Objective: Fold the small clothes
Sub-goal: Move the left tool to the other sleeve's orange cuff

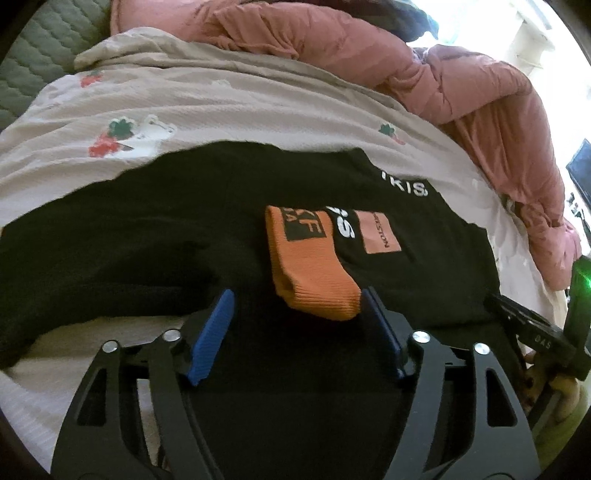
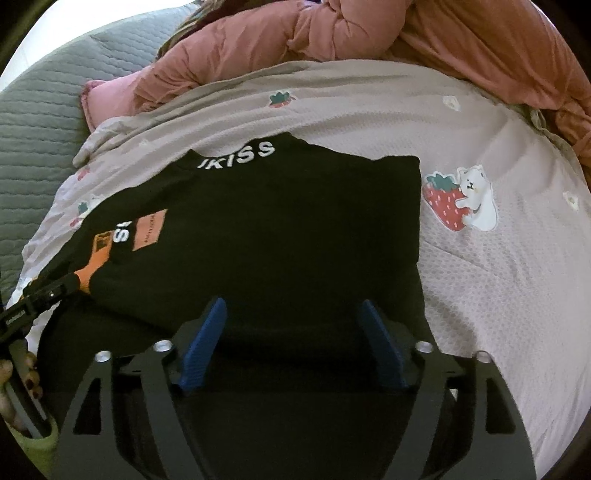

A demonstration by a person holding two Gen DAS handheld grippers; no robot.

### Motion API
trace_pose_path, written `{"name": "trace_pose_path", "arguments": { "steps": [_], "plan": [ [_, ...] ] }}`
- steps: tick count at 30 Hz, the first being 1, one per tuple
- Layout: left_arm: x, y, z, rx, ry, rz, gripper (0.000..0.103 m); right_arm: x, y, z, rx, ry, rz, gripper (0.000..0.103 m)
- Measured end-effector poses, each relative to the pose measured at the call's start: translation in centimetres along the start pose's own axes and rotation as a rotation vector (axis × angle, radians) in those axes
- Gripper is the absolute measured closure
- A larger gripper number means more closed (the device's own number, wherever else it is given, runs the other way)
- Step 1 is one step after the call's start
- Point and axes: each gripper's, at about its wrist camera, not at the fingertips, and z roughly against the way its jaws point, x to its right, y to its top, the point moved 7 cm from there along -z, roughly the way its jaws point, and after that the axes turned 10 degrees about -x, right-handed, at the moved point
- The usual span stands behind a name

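The bed (image 2: 498, 277) holds a black top (image 2: 277, 229) spread flat for folding; the left gripper (image 1: 295, 306) and right gripper (image 2: 291, 314) hang open at its near edge.

Bed with beige strawberry-print sheet (image 1: 229, 99) (image 2: 480, 277). Black shirt (image 1: 147, 229) (image 2: 277, 229) spread flat on it, near side. Pink duvet (image 1: 461, 85) (image 2: 406, 29) bunched along far edge. Grey-green quilt (image 1: 40, 48) (image 2: 40, 122) at far left.
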Motion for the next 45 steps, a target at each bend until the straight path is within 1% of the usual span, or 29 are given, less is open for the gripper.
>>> {"name": "trace_pose_path", "arguments": {
  "steps": [1, 2, 3, 5, 6, 7, 8, 9, 10, 11, 21, 32, 45],
  "plan": [
    [-0.2, 0.1, 0.5, 0.011, 0.013, 0.002, 0.029, -0.1, 0.0, 0.2, 0.005, 0.003, 0.0, 0.021],
    [-0.4, 0.1, 0.8, 0.019, 0.027, 0.006, 0.026, -0.4, 0.1, 0.5, 0.011, 0.011, 0.002, 0.021],
    [-0.7, 0.2, 1.3, 0.033, 0.043, 0.012, 0.024, -0.7, 0.1, 0.7, 0.017, 0.019, 0.007, 0.021],
    [-1.3, 0.3, 2.1, 0.048, 0.054, 0.026, 0.023, -1.1, 0.2, 1.1, 0.025, 0.016, 0.016, 0.021],
    [-1.7, 0.4, 2.5, 0.052, 0.059, 0.035, 0.013, -1.4, 0.2, 1.4, 0.032, 0.017, 0.024, 0.021],
    [-2.1, 0.4, 2.9, 0.058, 0.07, 0.041, 0.01, -1.7, 0.3, 1.7, 0.038, 0.017, 0.03, 0.021],
    [-2.2, 0.4, 3.1, 0.062, 0.076, 0.042, 0.01, -2.0, 0.4, 1.8, 0.042, 0.017, 0.035, 0.021],
    [-2.5, 0.4, 3.6, 0.068, 0.085, 0.042, 0.01, -2.2, 0.4, 1.9, 0.046, 0.018, 0.038, 0.017],
    [-2.8, 0.3, 3.9, 0.073, 0.09, 0.044, 0.01, -2.5, 0.5, 2.2, 0.052, 0.021, 0.042, 0.01],
    [-3.0, 0.3, 4.3, 0.078, 0.096, 0.047, 0.01, -2.8, 0.6, 2.5, 0.064, 0.024, 0.045, 0.008],
    [-5.8, -0.2, 7.8, 0.14, 0.139, 0.083, 0.01, -6.0, 1.4, 4.4, 0.108, 0.046, 0.09, 0.008],
    [-9.3, -0.9, 11.1, 0.199, 0.177, 0.135, 0.01, -11.5, 2.1, 5.3, 0.133, 0.077, 0.179, 0.008],
    [-14.9, -2.1, 13.7, 0.223, 0.238, 0.236, 0.01, -17.9, 2.9, 5.3, 0.149, 0.105, 0.287, 0.008]
  ]
}}
